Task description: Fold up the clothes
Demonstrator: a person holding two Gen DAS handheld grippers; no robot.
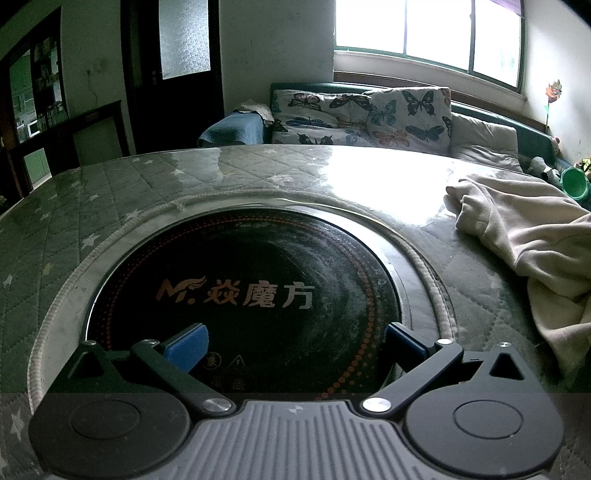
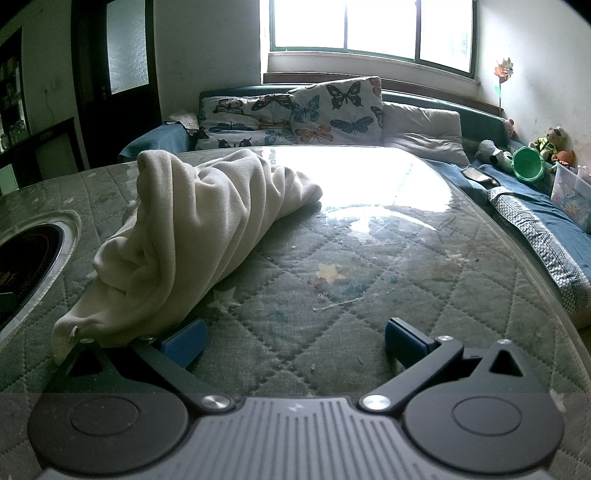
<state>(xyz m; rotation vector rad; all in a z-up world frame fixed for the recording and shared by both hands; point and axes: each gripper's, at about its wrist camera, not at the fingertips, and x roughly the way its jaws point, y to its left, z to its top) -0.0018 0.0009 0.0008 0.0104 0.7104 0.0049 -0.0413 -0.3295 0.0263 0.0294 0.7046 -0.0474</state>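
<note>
Nearest, left gripper [image 1: 293, 345] spread wide, gripping nothing, above round black cooktop [image 1: 251, 280] sunk in quilted star-print table [image 1: 110, 192]. Right gripper [image 2: 293, 343] likewise spread, empty, low over bare quilted cover. Cream garment [image 2: 192, 229] bunched in tall crumpled heap just left of right gripper, near edge beside its left blue pad [image 2: 184, 341]; contact unclear. Beyond table: butterfly cushions [image 2: 295, 110], blue sofa [image 2: 524, 199], green bucket [image 2: 528, 164], bright window [image 2: 369, 26].
</note>
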